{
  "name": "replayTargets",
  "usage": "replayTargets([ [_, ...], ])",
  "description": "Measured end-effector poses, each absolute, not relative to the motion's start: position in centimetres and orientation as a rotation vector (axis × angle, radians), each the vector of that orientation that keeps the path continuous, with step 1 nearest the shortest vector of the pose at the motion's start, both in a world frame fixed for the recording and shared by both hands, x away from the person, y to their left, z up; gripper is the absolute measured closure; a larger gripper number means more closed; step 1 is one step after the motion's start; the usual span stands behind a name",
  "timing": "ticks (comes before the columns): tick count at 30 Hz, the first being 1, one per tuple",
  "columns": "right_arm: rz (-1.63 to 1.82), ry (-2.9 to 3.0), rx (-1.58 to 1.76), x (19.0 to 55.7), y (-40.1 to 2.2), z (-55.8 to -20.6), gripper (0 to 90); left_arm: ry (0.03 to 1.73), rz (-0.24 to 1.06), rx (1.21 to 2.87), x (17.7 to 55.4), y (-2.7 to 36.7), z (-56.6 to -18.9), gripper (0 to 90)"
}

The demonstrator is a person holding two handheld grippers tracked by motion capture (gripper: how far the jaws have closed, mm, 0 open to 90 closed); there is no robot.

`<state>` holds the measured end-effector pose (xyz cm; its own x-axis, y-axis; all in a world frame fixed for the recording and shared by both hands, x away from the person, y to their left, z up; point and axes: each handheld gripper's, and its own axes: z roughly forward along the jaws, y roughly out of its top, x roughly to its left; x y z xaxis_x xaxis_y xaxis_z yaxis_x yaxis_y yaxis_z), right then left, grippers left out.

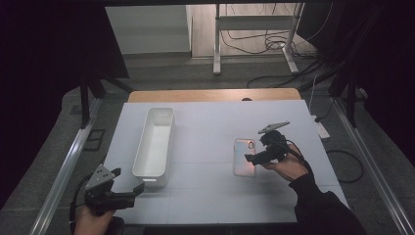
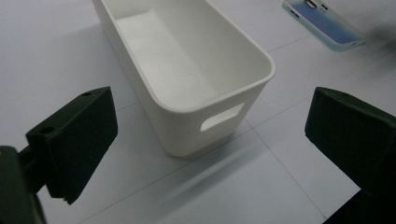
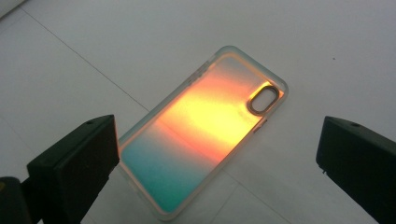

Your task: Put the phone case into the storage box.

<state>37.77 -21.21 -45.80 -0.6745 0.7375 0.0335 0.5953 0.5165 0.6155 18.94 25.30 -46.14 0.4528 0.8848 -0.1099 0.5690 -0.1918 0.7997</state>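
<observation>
The right gripper (image 1: 250, 158) hangs just over the phone case (image 1: 244, 157), its jaws wide apart with nothing between them. The hand under it tips it toward the case, which lies flat on the right half of the table (image 1: 210, 196). The left gripper (image 1: 138, 187) sits low at the table's near left corner, jaws wide too, pointing at the white bin (image 1: 154, 142).

Your right gripper (image 1: 253, 159) has bare table (image 1: 210, 196) all round the phone case (image 1: 244, 156), so nothing blocks its wide-apart jaws. Your left gripper (image 1: 138, 188) faces the white bin (image 1: 154, 142), whose near end wall stands just ahead.
</observation>
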Motion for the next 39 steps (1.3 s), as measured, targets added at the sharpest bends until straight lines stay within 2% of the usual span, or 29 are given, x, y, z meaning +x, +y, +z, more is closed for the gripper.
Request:
replayTargets([
  [4, 0.878, 2.541, 1.121, 38.1, -20.6, -46.0, 1.3, 1.225, 0.485, 1.882, 18.9, 25.3, -46.1, 3.4],
  [8, 0.871, 2.554, 1.111, 38.2, -20.2, -46.0, 10.2, 1.224, 0.485, 1.882, 18.9, 25.3, -46.1, 3.4],
  [11, 0.872, 2.564, 1.114, 38.3, -20.2, -46.0, 21.0, 1.225, 0.485, 1.882, 18.9, 25.3, -46.1, 3.5],
  [15, 0.902, 2.578, 1.113, 38.5, -20.4, -45.8, 42.7, 1.224, 0.484, 1.881, 18.9, 25.3, -46.1, 3.5],
  [16, 0.902, 2.578, 1.113, 38.5, -20.4, -45.8, 42.7, 1.224, 0.485, 1.881, 18.9, 25.3, -46.2, 3.5],
  [17, 0.918, 2.587, 1.091, 38.5, -20.5, -45.6, 53.5, 1.223, 0.484, 1.881, 18.9, 25.3, -46.1, 3.5],
  [18, 0.918, 2.592, 1.087, 38.6, -20.5, -45.6, 59.2, 1.223, 0.484, 1.881, 18.9, 25.3, -46.1, 3.6],
  [19, 0.923, 2.603, 1.083, 38.6, -20.6, -45.6, 63.5, 1.223, 0.485, 1.882, 18.9, 25.3, -46.1, 3.6],
  [20, 0.923, 2.603, 1.083, 38.6, -20.6, -45.6, 63.5, 1.223, 0.485, 1.882, 18.9, 25.3, -46.1, 3.7],
  [22, 0.925, 2.632, 1.077, 38.7, -20.6, -45.6, 76.0, 1.222, 0.485, 1.882, 18.9, 25.3, -46.1, 3.7],
  [25, 0.939, 2.659, 1.077, 38.8, -20.7, -45.7, 89.4, 1.221, 0.485, 1.882, 18.9, 25.3, -46.1, 3.7],
  [39, 0.906, 2.649, 1.041, 38.5, -20.5, -46.4, 89.4, 1.222, 0.486, 1.883, 18.9, 25.3, -46.1, 3.9],
])
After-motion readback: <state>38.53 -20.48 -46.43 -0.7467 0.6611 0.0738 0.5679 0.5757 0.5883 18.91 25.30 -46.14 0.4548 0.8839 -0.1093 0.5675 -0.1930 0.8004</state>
